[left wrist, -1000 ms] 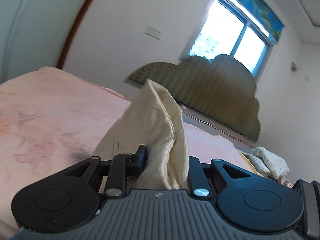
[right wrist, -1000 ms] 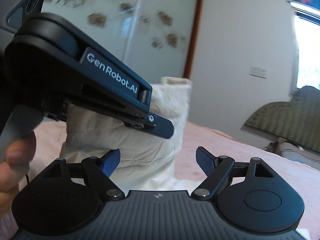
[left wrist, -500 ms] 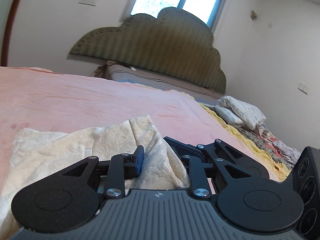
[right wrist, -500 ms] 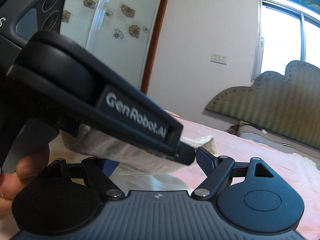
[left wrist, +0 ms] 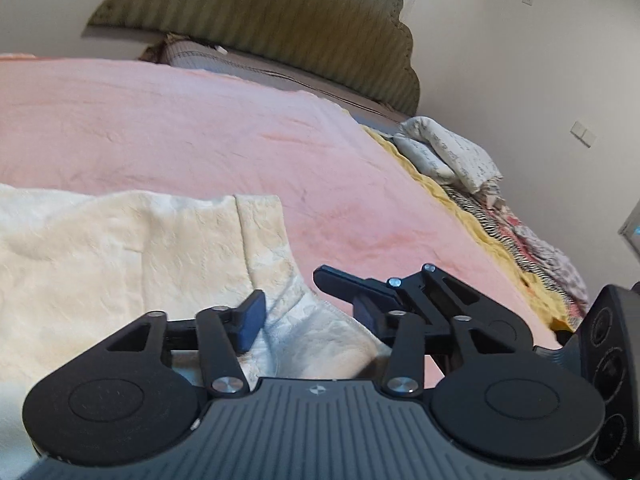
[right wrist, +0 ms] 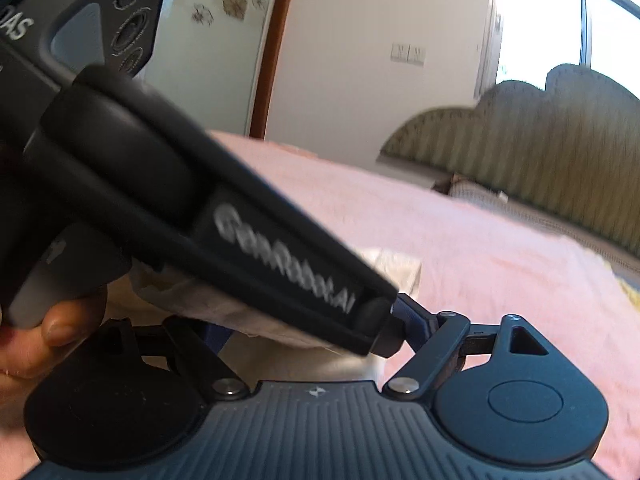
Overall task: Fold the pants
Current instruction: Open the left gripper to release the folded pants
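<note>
The cream textured pants [left wrist: 132, 248] lie on the pink bedspread [left wrist: 200, 128], their hem edge pointing up the bed. My left gripper [left wrist: 310, 316] is open, its jaws spread around a fold of the pants without pinching it. In the left wrist view the right gripper's fingers [left wrist: 360, 288] sit just right of mine, low over the bedspread. In the right wrist view my right gripper [right wrist: 316, 332] is open. The left gripper's black body [right wrist: 224, 220] crosses in front of it and hides most of the pants [right wrist: 248, 316].
A padded olive headboard [left wrist: 280, 20] stands at the far end of the bed. A pile of patterned bedding [left wrist: 452, 152] and a yellow blanket [left wrist: 472, 216] lie along the bed's right side. A hand [right wrist: 44, 340] holds the left gripper's handle.
The pants came down from hanging upright to lying on the bed. My left gripper has opened and let go of the cloth. The right gripper stayed open close beside it.
</note>
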Action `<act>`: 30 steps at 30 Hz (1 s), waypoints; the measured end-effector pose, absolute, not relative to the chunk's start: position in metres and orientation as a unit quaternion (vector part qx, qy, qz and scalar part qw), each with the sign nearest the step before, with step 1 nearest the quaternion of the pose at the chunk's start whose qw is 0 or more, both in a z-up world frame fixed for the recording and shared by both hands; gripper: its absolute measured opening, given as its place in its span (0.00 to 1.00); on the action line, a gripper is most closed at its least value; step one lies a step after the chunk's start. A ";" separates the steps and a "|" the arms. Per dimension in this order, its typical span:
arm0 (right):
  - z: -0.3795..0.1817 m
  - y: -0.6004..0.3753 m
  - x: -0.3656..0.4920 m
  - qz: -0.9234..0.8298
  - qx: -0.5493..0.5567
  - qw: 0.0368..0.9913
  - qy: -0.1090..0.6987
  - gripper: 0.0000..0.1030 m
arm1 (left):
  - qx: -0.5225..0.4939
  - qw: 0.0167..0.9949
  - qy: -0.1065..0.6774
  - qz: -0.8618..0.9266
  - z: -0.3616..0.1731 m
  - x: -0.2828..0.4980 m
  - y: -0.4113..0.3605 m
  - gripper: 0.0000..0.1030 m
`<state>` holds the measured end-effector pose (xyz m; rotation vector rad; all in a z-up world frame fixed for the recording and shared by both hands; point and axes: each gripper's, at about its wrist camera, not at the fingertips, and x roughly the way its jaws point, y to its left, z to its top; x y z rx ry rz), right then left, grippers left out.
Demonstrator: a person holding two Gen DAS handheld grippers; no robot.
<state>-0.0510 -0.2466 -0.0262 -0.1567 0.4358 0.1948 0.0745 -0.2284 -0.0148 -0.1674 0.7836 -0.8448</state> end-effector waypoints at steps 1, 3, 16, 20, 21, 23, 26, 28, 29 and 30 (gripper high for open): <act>-0.026 -0.248 -0.055 0.096 -0.077 0.967 0.222 0.83 | -0.086 0.829 0.377 -0.404 -0.014 0.076 -0.227 0.57; -0.026 -0.251 -0.065 0.094 -0.078 0.963 0.239 0.83 | -0.106 0.815 0.391 -0.416 -0.008 0.079 -0.219 0.58; 0.036 -0.262 -0.095 0.056 -0.025 0.975 0.214 0.82 | -0.053 0.907 0.337 -0.246 0.025 0.140 -0.095 0.74; 0.057 -0.237 -0.023 0.111 -0.083 0.968 0.210 0.82 | -0.032 0.906 0.350 -0.235 0.009 0.150 -0.094 0.74; 0.056 -0.228 -0.018 0.120 -0.105 0.963 0.218 0.82 | -0.018 0.902 0.357 -0.241 0.004 0.153 -0.100 0.74; 0.042 -0.218 0.021 0.139 -0.128 0.950 0.248 0.82 | 0.008 0.901 0.362 -0.239 -0.008 0.157 -0.111 0.74; 0.010 -0.221 0.063 0.155 -0.117 0.923 0.332 0.82 | 0.052 0.907 0.343 -0.237 -0.014 0.149 -0.120 0.74; -0.011 -0.223 0.061 0.117 -0.135 0.915 0.361 0.82 | 0.051 0.911 0.326 -0.249 -0.006 0.135 -0.114 0.74; -0.009 -0.229 0.054 0.110 -0.114 0.921 0.355 0.82 | 0.046 0.910 0.322 -0.256 -0.002 0.128 -0.109 0.74; -0.005 -0.234 0.043 0.106 -0.097 0.927 0.346 0.83 | 0.042 0.909 0.323 -0.261 0.000 0.122 -0.103 0.74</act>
